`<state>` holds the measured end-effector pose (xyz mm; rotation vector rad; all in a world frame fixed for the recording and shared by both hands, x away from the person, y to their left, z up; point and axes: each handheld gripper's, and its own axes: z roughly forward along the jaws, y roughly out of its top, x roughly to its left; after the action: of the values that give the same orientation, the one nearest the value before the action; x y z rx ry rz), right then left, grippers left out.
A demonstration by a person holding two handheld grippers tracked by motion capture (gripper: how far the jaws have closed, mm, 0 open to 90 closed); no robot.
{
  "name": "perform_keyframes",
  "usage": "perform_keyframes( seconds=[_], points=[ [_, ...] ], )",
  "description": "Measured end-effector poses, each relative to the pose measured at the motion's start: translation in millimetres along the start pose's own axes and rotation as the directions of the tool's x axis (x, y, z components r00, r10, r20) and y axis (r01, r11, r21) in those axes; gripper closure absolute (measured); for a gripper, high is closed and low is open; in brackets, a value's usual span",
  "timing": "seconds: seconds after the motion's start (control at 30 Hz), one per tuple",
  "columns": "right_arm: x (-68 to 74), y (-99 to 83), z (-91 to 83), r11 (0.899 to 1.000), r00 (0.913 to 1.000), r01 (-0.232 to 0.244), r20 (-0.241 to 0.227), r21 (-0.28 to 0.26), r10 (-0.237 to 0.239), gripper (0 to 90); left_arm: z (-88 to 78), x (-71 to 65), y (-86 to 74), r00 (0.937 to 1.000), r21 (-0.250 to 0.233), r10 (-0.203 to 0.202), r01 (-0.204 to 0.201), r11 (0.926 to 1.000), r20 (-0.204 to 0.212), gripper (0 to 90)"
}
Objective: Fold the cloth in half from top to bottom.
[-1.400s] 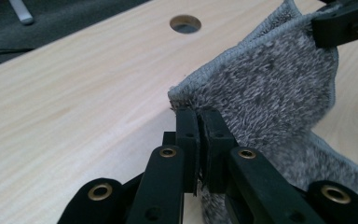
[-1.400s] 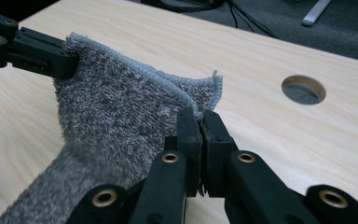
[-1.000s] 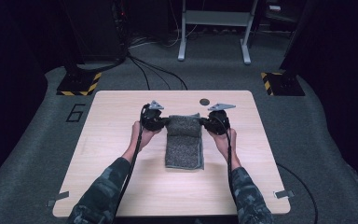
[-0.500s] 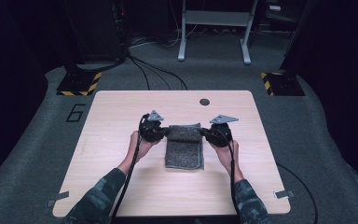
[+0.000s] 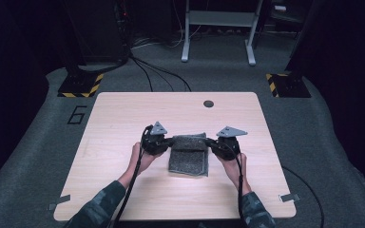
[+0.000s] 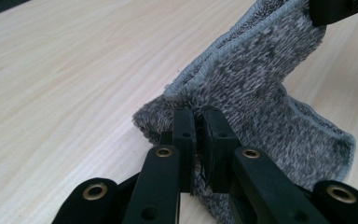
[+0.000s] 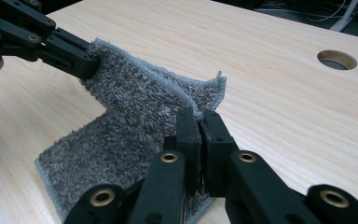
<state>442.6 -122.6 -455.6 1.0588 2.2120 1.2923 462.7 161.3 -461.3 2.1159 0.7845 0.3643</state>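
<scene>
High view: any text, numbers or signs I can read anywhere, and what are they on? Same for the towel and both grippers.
"6": large dark numeral on the grey floor mat, left of the table.
Yellow-and-black hazard stripes, no wording: on the left floor block and the right floor block.
Towel, left gripper, right gripper: no lettering visible.

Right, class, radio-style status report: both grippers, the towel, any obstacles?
Left gripper shut on grey towel. Right gripper shut on its opposite corner. Towel's far edge lifted, rest on table. Nothing in the way.
</scene>
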Motion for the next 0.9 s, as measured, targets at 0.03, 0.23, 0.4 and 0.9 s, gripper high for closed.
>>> perform_keyframes(
  seconds=[0.03, 0.23, 0.4, 0.9],
  points=[
    [2.1, -2.0, -1.0, 1.0, 1.0, -0.001, 0.001, 0.002, 0.001, 87.5, 0.2, -1.7, -1.9, 1.0, -0.001, 0.003, -0.004, 1.0, -0.007, 84.3],
    [12.6, -14.4, -4.2, 1.0, 0.9999, 0.015, 0.005, 0.018, -0.015, 87.0, 0.6, -5.0, -13.5, 0.9999, 0.009, -0.004, 0.003, 1.0, 0.014, 82.4],
    [18.5, -21.2, -7.7, 0.999, 0.9997, 0.023, -0.002, 0.027, -0.023, 86.4, -0.7, -8.2, -21.6, 0.9993, 0.026, -0.014, 0.013, 0.9996, 0.035, 78.3],
    [23.7, -55.1, -27.6, 0.997, 0.9974, -0.023, -0.067, 0.074, 0.028, 54.2, -26.3, -25.3, -50.3, 0.9893, 0.116, -0.039, 0.022, 0.993, 0.141, 43.4]
  ],
)
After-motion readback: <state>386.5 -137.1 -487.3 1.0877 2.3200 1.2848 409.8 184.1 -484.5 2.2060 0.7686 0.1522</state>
